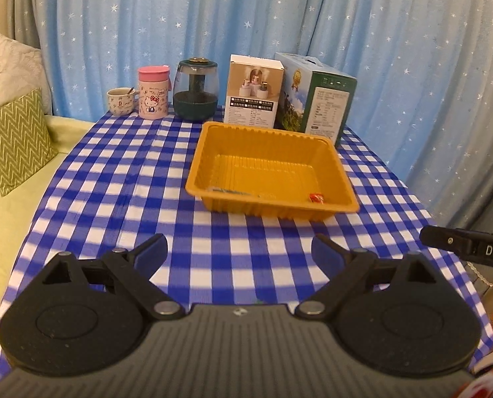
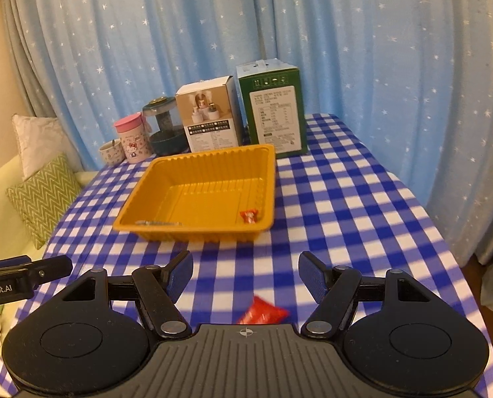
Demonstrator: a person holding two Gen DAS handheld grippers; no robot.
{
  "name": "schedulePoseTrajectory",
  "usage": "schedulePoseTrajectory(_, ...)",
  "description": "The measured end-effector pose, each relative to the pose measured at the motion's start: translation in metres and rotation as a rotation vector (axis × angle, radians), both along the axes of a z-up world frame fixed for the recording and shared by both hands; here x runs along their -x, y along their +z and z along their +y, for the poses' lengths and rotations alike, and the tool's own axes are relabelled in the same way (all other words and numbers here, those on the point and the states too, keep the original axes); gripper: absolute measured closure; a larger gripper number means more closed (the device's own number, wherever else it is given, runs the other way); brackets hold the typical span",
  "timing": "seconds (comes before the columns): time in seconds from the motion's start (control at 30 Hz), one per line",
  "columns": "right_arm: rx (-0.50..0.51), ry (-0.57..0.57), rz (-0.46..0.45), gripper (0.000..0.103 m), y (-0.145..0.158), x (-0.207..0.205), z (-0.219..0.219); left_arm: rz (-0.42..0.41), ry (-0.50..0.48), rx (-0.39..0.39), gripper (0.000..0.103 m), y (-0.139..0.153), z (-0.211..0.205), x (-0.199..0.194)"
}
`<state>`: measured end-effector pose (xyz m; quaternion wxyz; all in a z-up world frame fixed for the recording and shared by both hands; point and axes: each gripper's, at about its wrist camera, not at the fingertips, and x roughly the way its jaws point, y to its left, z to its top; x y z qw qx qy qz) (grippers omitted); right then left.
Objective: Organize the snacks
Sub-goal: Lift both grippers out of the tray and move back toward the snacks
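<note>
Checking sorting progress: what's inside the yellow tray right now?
Inside the yellow tray: a small red wrapped snack and a flat pack against the near wall, which partly hides it.

A pale blue curtain (image 1: 279,16) sprinkled with small white stars hangs in folds across the whole back of the room. At its left edge a grey curtain (image 1: 22,3) hangs beside it. In front stands a table under a blue and white checked cloth (image 1: 113,182). To the left lies a yellow-green sofa (image 1: 1,232) with a green zigzag cushion (image 1: 14,142) leaning against a cream cushion (image 1: 14,69) behind it. The light is warm and dim.
</note>
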<state>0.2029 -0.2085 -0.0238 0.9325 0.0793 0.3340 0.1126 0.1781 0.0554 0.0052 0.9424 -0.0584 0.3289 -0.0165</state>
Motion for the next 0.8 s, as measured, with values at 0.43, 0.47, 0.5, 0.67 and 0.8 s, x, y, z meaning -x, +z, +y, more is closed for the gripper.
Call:
schedulePoseTrajectory(0.43, 0.001, -0.015, 0.011, 0.033, -0.003, 0.085, -0.018, 0.035, -0.012, -0.014, 0.010, -0.009, -0.011, 0.081)
schedulePoseTrajectory(0.47, 0.002, -0.013, 0.012, 0.033, -0.004, 0.089, -0.018, 0.040, -0.014, -0.018, 0.010, -0.012, -0.012, 0.085)
schedulePoseTrajectory(0.5, 0.003, -0.012, 0.014, 0.033, -0.005, 0.094, -0.019, 0.049, -0.015, -0.018, 0.010, -0.015, -0.012, 0.089)
schedulePoseTrajectory(0.67, 0.005, -0.007, 0.039, 0.033, -0.014, 0.106, -0.020, 0.089, -0.020, -0.015, 0.010, -0.028, -0.013, 0.098)
schedulePoseTrajectory(0.8, 0.017, -0.006, 0.057, 0.033, -0.023, 0.107, -0.019, 0.109, -0.024, -0.006, 0.010, -0.035, -0.013, 0.098)
